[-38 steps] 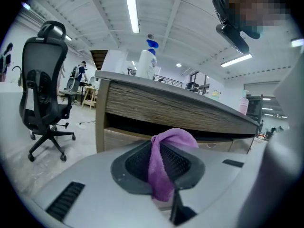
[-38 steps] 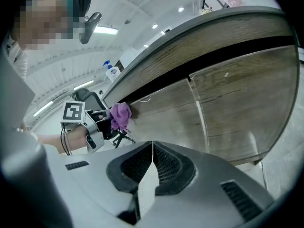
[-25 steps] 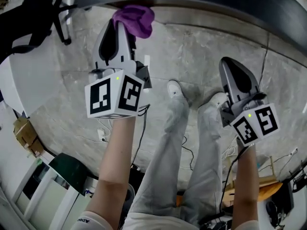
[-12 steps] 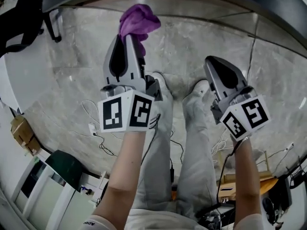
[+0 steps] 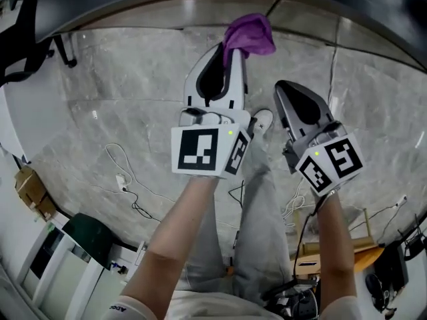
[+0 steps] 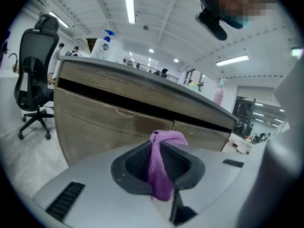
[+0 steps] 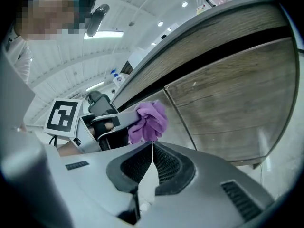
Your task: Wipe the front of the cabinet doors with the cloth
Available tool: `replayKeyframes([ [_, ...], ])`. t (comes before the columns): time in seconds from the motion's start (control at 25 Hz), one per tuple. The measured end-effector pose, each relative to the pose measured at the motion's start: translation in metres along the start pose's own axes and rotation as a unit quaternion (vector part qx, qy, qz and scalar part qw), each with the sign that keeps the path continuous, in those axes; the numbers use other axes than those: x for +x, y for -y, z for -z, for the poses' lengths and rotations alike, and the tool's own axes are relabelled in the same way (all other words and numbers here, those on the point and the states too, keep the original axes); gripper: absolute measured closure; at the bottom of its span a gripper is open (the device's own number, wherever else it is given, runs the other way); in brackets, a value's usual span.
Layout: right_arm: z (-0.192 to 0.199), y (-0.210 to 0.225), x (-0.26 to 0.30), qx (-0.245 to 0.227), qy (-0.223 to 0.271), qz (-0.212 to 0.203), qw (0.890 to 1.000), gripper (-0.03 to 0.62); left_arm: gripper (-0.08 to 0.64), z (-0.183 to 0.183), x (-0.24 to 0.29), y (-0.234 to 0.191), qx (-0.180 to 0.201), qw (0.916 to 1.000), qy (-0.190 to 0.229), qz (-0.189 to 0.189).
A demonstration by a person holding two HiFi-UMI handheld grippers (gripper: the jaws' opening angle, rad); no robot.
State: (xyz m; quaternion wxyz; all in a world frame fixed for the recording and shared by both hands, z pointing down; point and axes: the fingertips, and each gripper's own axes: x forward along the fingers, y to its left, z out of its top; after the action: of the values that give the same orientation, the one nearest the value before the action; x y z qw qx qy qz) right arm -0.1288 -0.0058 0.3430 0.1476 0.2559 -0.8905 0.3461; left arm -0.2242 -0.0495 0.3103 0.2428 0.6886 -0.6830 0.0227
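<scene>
Between the two jaws of the left gripper (image 6: 160, 152) a purple cloth (image 6: 166, 139) was pinched tight, with its loose end bunched above the tips. It was held close in front of the wooden cabinet doors (image 6: 102, 122); whether it touched them I could not tell. Just beside it, the right gripper (image 7: 152, 148) had its jaws pressed together on nothing, above the grey stone floor (image 5: 133, 112).

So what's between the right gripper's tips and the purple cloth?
Nothing. In the right gripper view, the gap from the shut right gripper to the cloth in the left gripper is bare.
</scene>
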Motion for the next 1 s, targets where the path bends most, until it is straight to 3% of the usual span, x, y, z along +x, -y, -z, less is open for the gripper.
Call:
replayKeyframes([
  [0.2, 0.009, 0.019, -0.010, 0.015, 0.007, 0.018, 1.000, 0.563, 0.506, 0.021, 0.022, 0.029, 0.003, 0.9996, -0.015, 0.022],
  [0.36, 0.021, 0.028, -0.009, 0.030, 0.016, 0.039, 0.999, 0.563, 0.506, 0.025, 0.039, 0.021, 0.007, 0.9996, -0.009, 0.028],
  [0.72, 0.036, 0.012, 0.020, 0.046, 0.026, 0.079, 0.995, 0.563, 0.506, 0.003, 0.044, -0.071, 0.009, 0.9999, 0.007, 0.004],
  [1.0, 0.036, -0.025, 0.068, 0.049, 0.029, 0.080, 0.995, 0.565, 0.506, -0.009, 0.027, -0.144, 0.014, 0.9999, 0.001, -0.009],
])
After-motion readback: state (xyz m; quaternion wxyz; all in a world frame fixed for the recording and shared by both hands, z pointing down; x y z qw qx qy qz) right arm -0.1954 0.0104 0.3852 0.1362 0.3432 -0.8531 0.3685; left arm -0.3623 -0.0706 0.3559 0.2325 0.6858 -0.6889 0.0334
